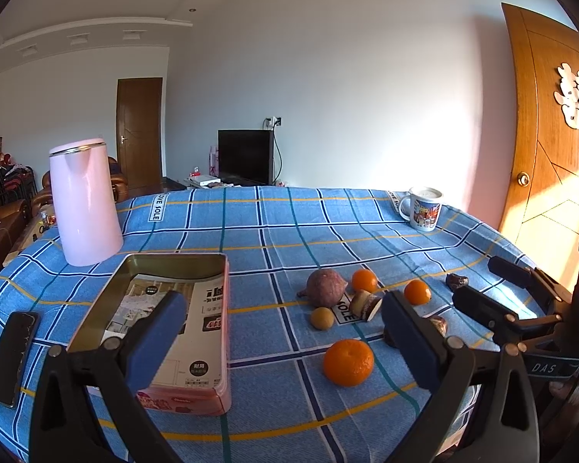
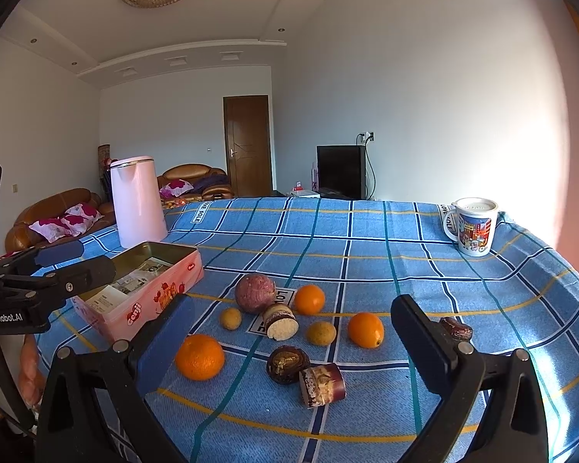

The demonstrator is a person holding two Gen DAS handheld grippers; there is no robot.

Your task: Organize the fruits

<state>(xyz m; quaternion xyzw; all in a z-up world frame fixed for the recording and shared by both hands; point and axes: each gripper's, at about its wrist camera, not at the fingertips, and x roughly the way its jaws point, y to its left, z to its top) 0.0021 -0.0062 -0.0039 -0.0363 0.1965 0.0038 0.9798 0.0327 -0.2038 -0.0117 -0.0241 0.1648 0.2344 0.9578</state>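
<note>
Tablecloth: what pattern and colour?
Blue tablecloth with white, navy, teal and yellow check lines; clearest in the right wrist view.

Right gripper (image 2: 289, 332) jaws wide apart, holding nothing, above the blue checked tablecloth (image 2: 405, 270). Between them: three oranges, nearest orange (image 2: 199, 356); purple round fruit (image 2: 254, 293); dark cut pieces, possibly dates. Pink tin (image 2: 150, 293) at left.

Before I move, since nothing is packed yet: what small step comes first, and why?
Probably lower the right gripper onto the nearest orange. Both grippers are open and empty, all fruit lies loose on the cloth, and the tin beside it stands open.
</note>
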